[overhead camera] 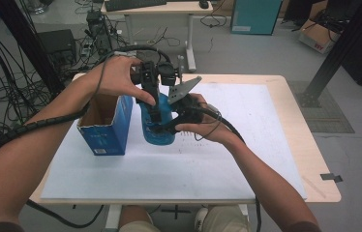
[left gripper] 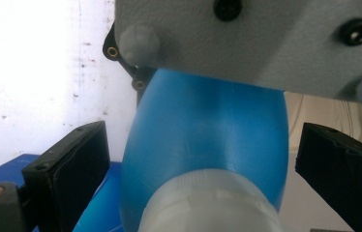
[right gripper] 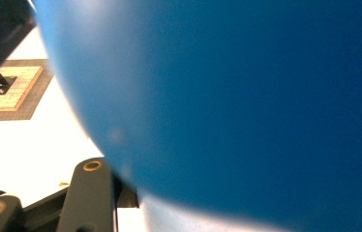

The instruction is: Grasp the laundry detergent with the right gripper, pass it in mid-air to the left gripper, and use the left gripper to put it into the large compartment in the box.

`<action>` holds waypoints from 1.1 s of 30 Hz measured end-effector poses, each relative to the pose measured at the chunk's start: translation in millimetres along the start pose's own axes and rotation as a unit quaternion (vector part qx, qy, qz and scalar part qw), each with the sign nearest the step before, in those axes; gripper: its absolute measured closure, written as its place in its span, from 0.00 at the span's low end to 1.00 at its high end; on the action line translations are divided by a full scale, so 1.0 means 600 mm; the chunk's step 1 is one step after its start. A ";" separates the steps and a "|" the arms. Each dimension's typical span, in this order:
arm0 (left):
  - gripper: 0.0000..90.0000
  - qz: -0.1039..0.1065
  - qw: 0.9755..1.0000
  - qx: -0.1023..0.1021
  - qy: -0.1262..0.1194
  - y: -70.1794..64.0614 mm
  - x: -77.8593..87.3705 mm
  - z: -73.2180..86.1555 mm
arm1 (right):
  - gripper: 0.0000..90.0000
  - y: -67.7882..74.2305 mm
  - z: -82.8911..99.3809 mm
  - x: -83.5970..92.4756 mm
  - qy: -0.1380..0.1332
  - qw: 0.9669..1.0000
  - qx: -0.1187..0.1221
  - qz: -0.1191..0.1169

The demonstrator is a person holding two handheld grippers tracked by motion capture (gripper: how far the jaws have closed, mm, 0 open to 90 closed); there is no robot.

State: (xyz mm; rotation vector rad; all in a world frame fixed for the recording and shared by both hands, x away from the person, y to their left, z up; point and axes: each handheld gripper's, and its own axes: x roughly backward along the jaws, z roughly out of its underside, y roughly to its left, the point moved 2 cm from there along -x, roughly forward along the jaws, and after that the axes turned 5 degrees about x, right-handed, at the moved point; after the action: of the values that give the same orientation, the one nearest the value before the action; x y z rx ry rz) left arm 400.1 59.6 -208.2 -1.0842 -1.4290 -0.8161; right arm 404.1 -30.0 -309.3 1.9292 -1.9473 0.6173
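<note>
A: Nearest the high camera: two forearms, entering from the bottom edge. One hand per gripper.

B: Containers, count?

A: Two. One blue bottle (overhead camera: 158, 126) standing upright near mid-table on the white sheet (overhead camera: 247, 164); one blue carton (overhead camera: 105, 126) just to its left, top open. Cannot tell what is inside either.

B: Bottle cap?

A: One white cap (left gripper: 208, 205), seen in the left gripper view.

B: Left gripper (overhead camera: 152, 99)?

A: Comes down over the bottle's top. Jaws spread; bottle sits between them, gap on both sides, pads not touching.

B: Right gripper (overhead camera: 167, 126)?

A: At the bottle's right side, low on the body. Its view is mostly blue bottle wall, very close. Jaws drawn in, clamped on the bottle.

B: Table (overhead camera: 309, 159)?

A: One, light wood.
</note>
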 end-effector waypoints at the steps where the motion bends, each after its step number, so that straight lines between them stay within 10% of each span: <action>1: 0.06 -0.002 1.000 0.001 0.003 0.001 0.000 0.000 | 0.48 0.000 0.000 0.000 0.000 1.000 0.001 0.000; 4: 0.07 -0.005 1.000 0.003 -0.001 0.001 0.000 0.001 | 0.48 -0.009 -0.001 -0.003 -0.015 0.999 0.036 0.010; 13: 0.08 -0.005 1.000 -0.003 0.000 -0.001 0.004 0.001 | 0.48 0.000 -0.002 0.002 -0.001 1.000 0.008 0.001; 18: 0.09 -0.007 1.000 -0.003 -0.004 -0.001 0.004 0.002 | 0.48 -0.006 -0.003 -0.001 -0.011 0.999 0.036 0.009; 19: 0.10 -0.007 1.000 -0.003 -0.004 -0.001 0.004 0.002 | 0.48 0.004 -0.002 0.003 0.006 1.000 0.000 -0.003; 33: 0.26 -0.022 1.000 -0.006 -0.003 0.000 0.003 0.005 | 0.48 -0.008 -0.006 -0.003 -0.019 0.999 0.050 0.013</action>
State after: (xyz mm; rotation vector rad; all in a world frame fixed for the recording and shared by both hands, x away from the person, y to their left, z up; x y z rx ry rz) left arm 399.1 62.8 -207.0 -1.0699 -1.4590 -0.8542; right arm 408.6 -26.5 -306.8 1.9914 -2.0016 0.7022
